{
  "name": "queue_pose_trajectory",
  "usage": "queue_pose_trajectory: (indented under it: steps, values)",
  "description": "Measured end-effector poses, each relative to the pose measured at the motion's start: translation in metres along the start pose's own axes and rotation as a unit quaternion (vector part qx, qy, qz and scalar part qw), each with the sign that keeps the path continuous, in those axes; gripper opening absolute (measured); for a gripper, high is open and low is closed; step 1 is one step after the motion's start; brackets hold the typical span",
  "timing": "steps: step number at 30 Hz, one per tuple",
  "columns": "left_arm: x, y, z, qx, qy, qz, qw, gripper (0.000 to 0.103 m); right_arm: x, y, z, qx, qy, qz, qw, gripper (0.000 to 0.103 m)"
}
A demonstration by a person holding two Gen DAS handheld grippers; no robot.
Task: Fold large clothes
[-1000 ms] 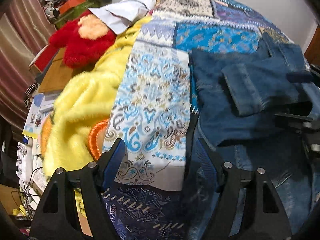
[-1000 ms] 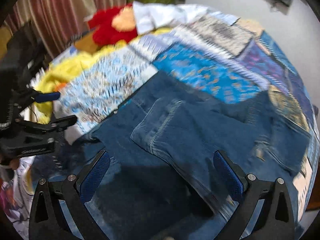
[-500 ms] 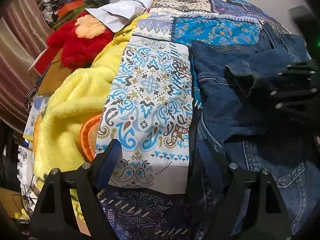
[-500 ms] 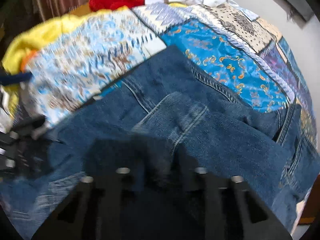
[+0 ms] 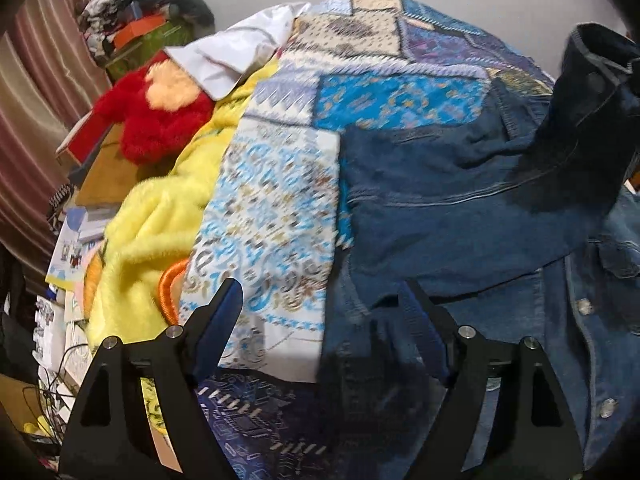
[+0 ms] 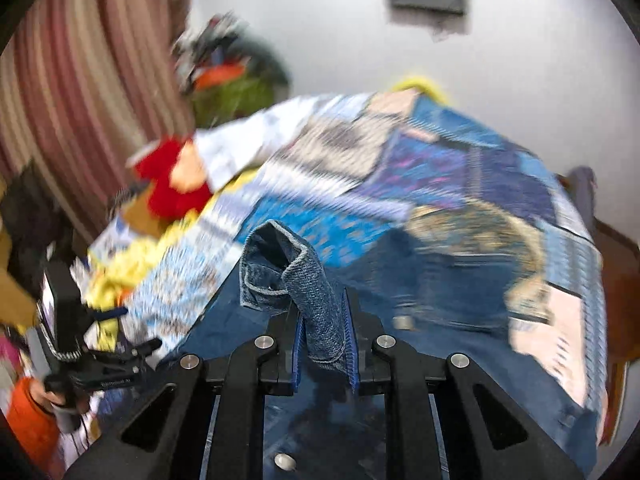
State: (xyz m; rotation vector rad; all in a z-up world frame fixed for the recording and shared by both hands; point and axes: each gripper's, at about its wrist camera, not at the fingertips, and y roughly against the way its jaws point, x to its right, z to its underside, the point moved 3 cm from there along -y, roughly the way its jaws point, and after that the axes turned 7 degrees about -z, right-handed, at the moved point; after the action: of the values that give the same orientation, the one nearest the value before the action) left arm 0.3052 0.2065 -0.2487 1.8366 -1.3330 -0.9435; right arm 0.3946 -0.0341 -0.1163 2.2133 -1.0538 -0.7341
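Observation:
A blue denim jacket (image 5: 460,216) lies on a patchwork bedspread (image 5: 280,184). Its sleeve (image 5: 584,120) is lifted at the right of the left wrist view. My right gripper (image 6: 322,340) is shut on the jacket sleeve cuff (image 6: 288,268), which stands up between the pads, raised above the jacket body (image 6: 460,292). My left gripper (image 5: 324,324) is open, low over the jacket's left edge where it meets the bedspread. The left gripper also shows in the right wrist view (image 6: 100,344) at the far left.
A yellow fleece blanket (image 5: 148,232) and a red plush toy (image 5: 160,120) lie at the bed's left side. A white cloth (image 5: 232,56) lies at the back. Boxes, papers and a curtain (image 5: 36,88) crowd the left. A white wall (image 6: 440,56) stands behind the bed.
My right gripper has closed on the sleeve cuff and lifted it up off the jacket. The left gripper has stayed open near the jacket's left edge.

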Motion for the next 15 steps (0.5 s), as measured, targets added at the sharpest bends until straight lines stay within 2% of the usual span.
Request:
queue_pose_trajectory:
  steps: [6,12,15]
  values:
    - [0.035,0.016,-0.009,0.013,-0.021,0.006,0.9997,0.08,0.06,0.056,0.026,0.027,-0.061,0.014,0.998,0.01]
    - [0.066,0.018,-0.009,0.009,-0.037,0.013,0.9992,0.08,0.117,0.061,0.092,-0.015,-0.114,0.034,0.993,0.01]
    - [0.077,0.018,-0.009,0.003,-0.045,0.015,0.9989,0.08,0.14,0.059,0.123,-0.036,-0.13,0.061,0.989,0.01]
